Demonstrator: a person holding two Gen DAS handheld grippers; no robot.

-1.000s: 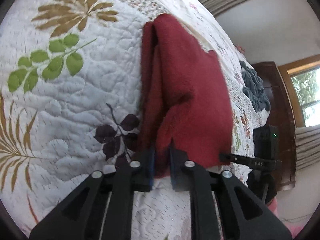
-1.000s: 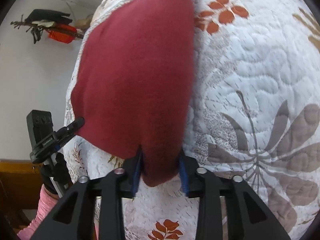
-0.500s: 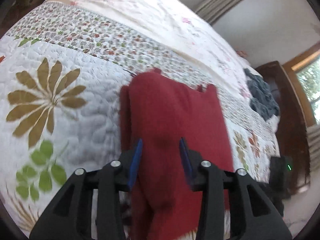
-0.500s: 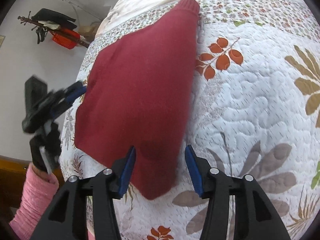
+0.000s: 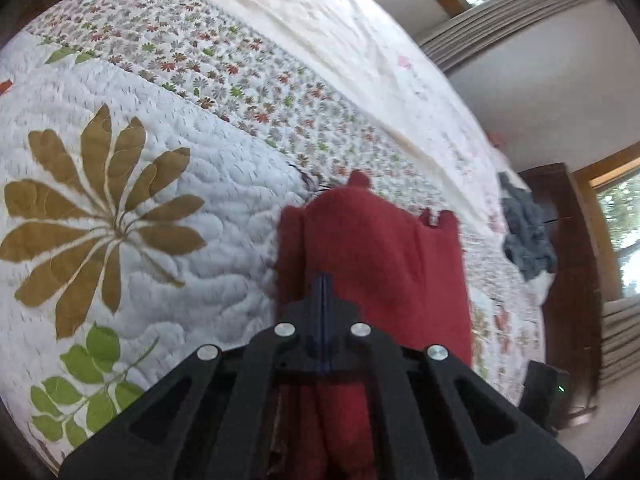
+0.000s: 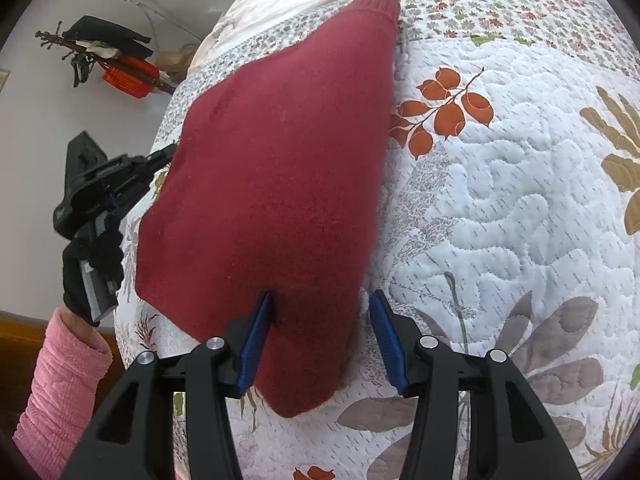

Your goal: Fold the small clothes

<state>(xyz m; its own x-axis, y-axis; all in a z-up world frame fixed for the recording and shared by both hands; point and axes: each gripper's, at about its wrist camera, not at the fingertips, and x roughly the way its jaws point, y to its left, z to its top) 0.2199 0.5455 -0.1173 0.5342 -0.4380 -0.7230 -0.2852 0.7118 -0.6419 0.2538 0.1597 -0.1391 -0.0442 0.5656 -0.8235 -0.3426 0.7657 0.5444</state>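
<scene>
Sweater [image 6: 276,184] on quilt [image 6: 500,208] | R fingers [image 6: 256,340] apart (no labels)

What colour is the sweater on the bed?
Dark red. The sweater shows best in the right wrist view, lying on the leaf-patterned quilt.

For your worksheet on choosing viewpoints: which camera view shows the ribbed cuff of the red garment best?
The right wrist view: the ribbed cuff lies unobstructed at the red garment's far tip. The left wrist view shows the garment blurred, partly behind the left tool, with no cuff discernible.
</scene>
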